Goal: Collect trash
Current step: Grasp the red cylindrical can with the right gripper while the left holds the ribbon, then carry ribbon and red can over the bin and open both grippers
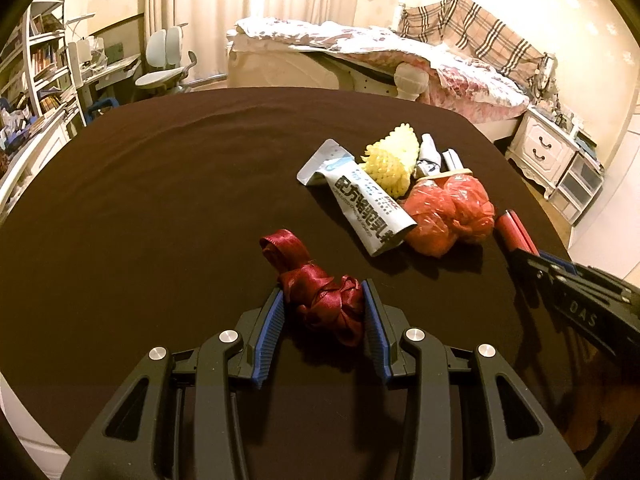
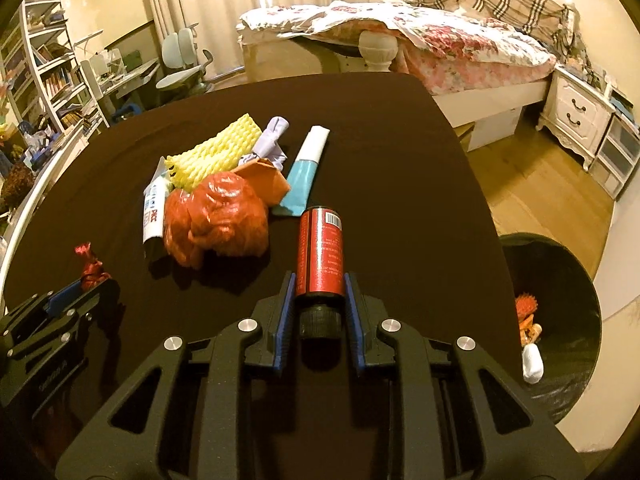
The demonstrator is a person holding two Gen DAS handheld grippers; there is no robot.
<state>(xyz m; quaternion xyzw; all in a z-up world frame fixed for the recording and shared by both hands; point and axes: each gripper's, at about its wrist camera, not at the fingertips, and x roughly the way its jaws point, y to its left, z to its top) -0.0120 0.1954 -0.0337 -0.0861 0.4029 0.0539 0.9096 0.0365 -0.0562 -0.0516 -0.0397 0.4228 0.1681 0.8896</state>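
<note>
A crumpled dark red ribbon point(image 1: 320, 296) is clamped between the blue pads of the left gripper point(image 1: 324, 300), low over the dark brown tablecloth point(image 1: 160, 200); one looped end of the ribbon sticks out past the fingertips. In the right wrist view the same ribbon point(image 2: 90, 266) is seen at the far left, at the tip of that gripper point(image 2: 76, 292).

A red bottle point(image 2: 322, 250) with a barcode label and a black screw cap is gripped by the right gripper point(image 2: 320, 280). The bottle lies along the fingers, cap toward the camera, and both pads are pressed against its sides. From the left wrist view only the end of the bottle point(image 1: 516, 232) is visible, poking out of the right gripper point(image 1: 532, 256) at the right edge.

The rest of the trash is heaped on the cloth beyond the two grippers: a crumpled red plastic bag point(image 2: 216, 220), a yellow foam fruit net point(image 2: 216, 152) touching it behind, a white printed sachet point(image 1: 368, 208) lying partly under the net, a pale crumpled wrapper point(image 2: 270, 144), and a teal and white tube point(image 2: 306, 168) just beside the bag.

Off the table's right edge, on the wooden floor, a bin lined with a black bag point(image 2: 568, 312) is seen, with some orange and white items already inside. A bed point(image 2: 440, 48), a nightstand point(image 2: 576, 116) and a desk chair point(image 2: 184, 64) are visible in the background.
</note>
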